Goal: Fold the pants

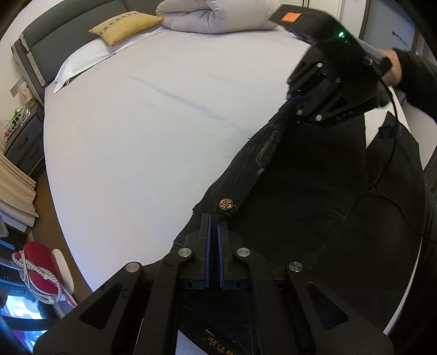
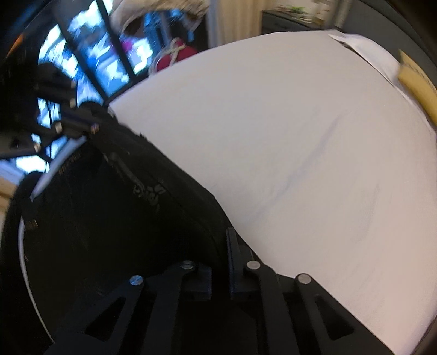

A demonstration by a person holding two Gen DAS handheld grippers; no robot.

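Note:
Black pants (image 1: 300, 196) are held up above a white bed (image 1: 150, 123), waistband stretched between my two grippers. My left gripper (image 1: 214, 218) is shut on the waistband just below a round metal button (image 1: 226, 204). My right gripper (image 1: 293, 102), seen in the left wrist view at upper right, grips the other waistband end. In the right wrist view the right gripper (image 2: 222, 237) is shut on the pants (image 2: 109, 204), whose fabric hides the left finger. The left gripper (image 2: 82, 128) shows there at far left, blurred.
A yellow pillow (image 1: 127, 26) and a rolled grey duvet (image 1: 215, 15) lie at the bed's head. A nightstand (image 1: 24, 142) stands at the left. A red and white object (image 1: 41, 270) sits on the floor beside the bed. Windows (image 2: 95, 54) are beyond the bed.

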